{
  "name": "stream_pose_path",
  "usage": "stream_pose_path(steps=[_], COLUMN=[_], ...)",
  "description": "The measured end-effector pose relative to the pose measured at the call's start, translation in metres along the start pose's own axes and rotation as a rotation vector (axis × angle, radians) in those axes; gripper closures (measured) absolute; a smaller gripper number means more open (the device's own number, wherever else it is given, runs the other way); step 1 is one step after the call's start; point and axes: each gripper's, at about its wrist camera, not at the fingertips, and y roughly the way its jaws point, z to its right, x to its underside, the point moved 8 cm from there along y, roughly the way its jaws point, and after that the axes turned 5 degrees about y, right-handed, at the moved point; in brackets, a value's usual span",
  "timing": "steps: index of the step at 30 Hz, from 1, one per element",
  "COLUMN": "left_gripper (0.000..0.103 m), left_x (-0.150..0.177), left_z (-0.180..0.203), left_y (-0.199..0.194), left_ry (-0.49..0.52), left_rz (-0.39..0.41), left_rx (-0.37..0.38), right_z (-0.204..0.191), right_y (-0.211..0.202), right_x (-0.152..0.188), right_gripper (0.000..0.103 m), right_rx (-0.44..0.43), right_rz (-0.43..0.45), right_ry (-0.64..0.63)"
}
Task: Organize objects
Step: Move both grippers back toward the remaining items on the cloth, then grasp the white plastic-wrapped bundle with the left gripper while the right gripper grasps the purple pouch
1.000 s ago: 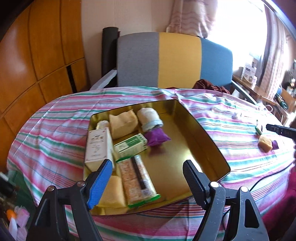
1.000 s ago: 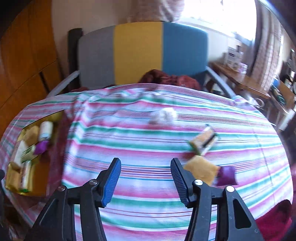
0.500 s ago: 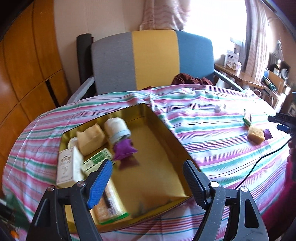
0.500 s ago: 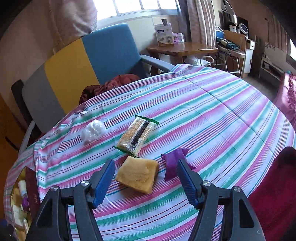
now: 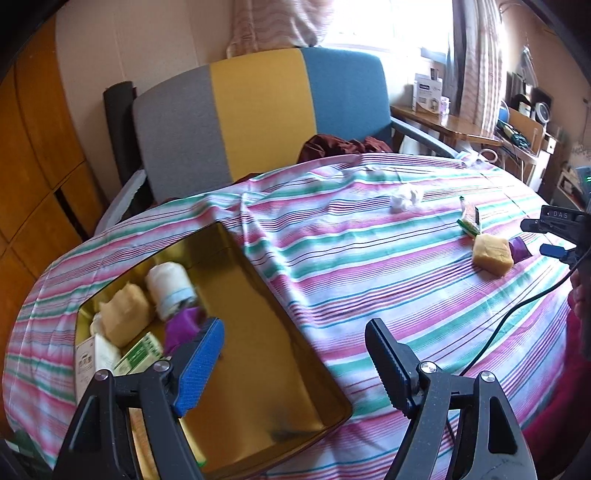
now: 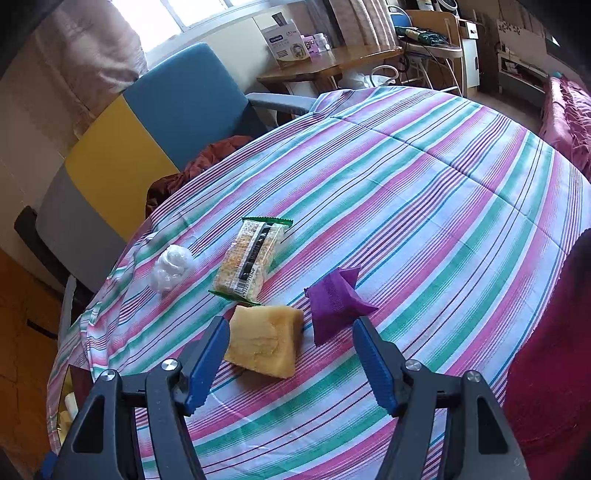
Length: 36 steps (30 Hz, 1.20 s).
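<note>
The right gripper [image 6: 290, 354] hangs with jaws apart and empty, having just widened, over a yellow sponge block [image 6: 264, 341] on the striped tablecloth [image 6: 443, 206]; it should straddle the block squarely, clear of the purple sachet [image 6: 334, 301] just beside it. The left gripper [image 5: 295, 354], also released and empty, hovers over the gold tin [image 5: 258, 369], whose near contents it partly hides.

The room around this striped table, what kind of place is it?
Probably a lived-in room at home: an armchair stands behind the table, curtains hang at a bright window, and a wooden side desk is cluttered with boxes.
</note>
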Motion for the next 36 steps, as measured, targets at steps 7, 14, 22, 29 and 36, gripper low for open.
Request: stream_pose_path(steps=[7,14,22,29,36], left_gripper=[0.024,0.024,0.024,0.024,0.024], left_x=[-0.022,-0.051,-0.102,-0.156,-0.180], left_z=[0.029,0.068,0.102,0.145,0.170], left_y=[0.024,0.058,0.119,0.169,0.227], left_ry=[0.000,0.014,0.072,0.210,0.308], left_rz=[-0.036,-0.065,-0.090,-0.030,-0.063], left_rx=[0.072,0.129,0.153,0.185,0.165], right_z=[0.019,0.026,0.015,0.012,0.015], right_y=[-0.007,-0.007,-0.004,-0.009,-0.004], right_x=[-0.011,-0.014,-0.011,-0.013,-0.010], right_gripper=[0.033,0.032,0.032,0.031,0.031], right_rx=[-0.003,-0.050,-0.125,-0.175,-0.203], right_rz=[0.034,0.028,-0.007,-0.003,-0.034], right_ry=[0.095,0.161,0.150,0.157,0.186])
